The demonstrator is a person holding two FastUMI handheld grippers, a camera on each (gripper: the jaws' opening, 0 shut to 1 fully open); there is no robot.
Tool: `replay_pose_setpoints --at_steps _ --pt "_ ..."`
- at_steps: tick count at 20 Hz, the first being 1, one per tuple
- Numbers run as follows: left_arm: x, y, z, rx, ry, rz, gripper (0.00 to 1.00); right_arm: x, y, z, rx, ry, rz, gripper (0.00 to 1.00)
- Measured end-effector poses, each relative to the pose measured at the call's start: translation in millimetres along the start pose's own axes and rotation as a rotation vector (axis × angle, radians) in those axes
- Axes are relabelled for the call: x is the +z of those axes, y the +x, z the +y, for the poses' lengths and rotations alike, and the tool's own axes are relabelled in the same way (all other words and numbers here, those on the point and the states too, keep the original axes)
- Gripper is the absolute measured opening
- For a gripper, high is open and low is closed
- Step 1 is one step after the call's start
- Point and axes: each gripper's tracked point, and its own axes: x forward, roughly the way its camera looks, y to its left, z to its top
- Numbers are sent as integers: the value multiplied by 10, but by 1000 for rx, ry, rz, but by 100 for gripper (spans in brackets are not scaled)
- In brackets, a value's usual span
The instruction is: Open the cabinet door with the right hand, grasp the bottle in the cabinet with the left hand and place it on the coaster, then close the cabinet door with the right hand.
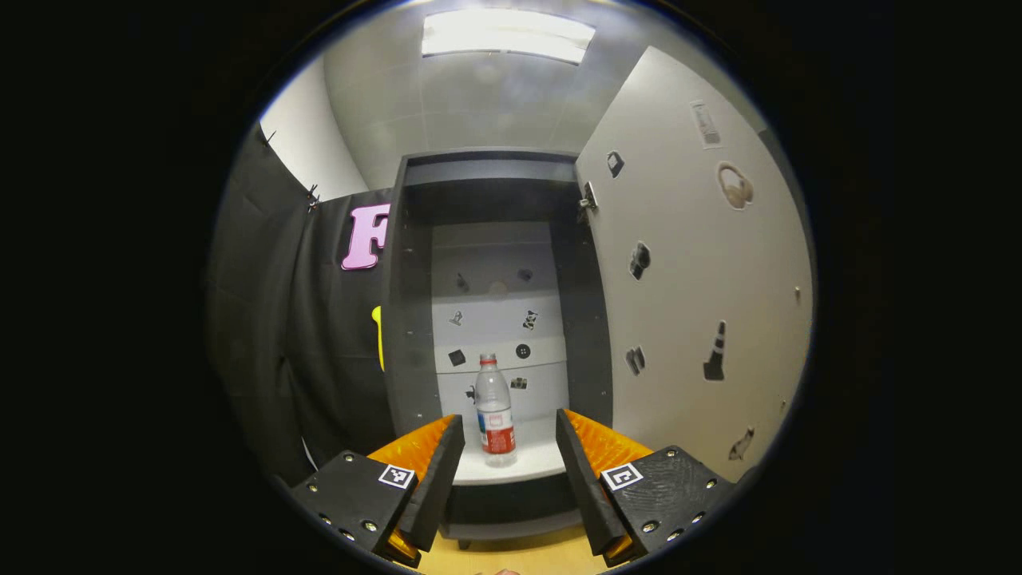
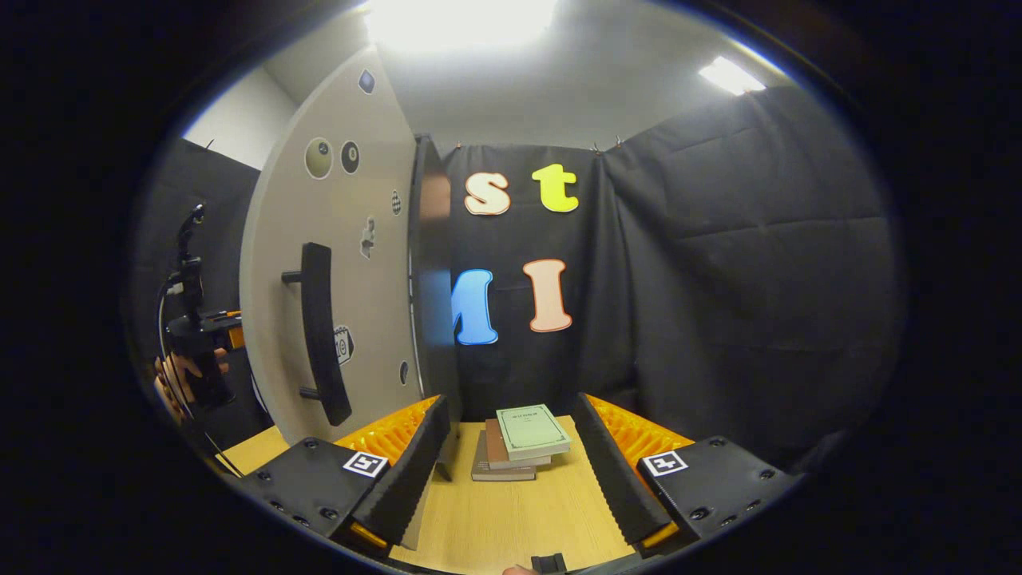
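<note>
The left gripper [image 1: 509,463] is being held with fingers spread, nothing between them. The bottle [image 1: 495,411] is being framed dead ahead in the gap, standing upright on the cabinet [image 1: 415,319] shelf, long axis vertical, well apart from the fingertips. The door [image 1: 687,271] is standing open. The right gripper [image 2: 507,471] is likewise being held spread, facing a stack of books [image 2: 519,443].

bright ceiling panels [image 1: 508,33] with glare, dim cabinet interior [image 1: 495,208], sharp focus, strong fisheye edge bending
</note>
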Motion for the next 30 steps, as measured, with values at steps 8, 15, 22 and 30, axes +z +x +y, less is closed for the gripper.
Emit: replay_pose_setpoints --at_steps 8,15,22,30 --pt "-125 887 121 -40 -15 18 67 -133 184 -234 -151 12 36 100" --pt "-439 1517 220 -62 -30 64 67 -318 324 -275 -252 8 80 100" --pt "-673 1891 324 -56 -46 81 67 -490 399 -250 -315 13 118 100" --pt "-884 2075 364 -41 -24 127 67 -558 392 -248 -338 20 133 100"
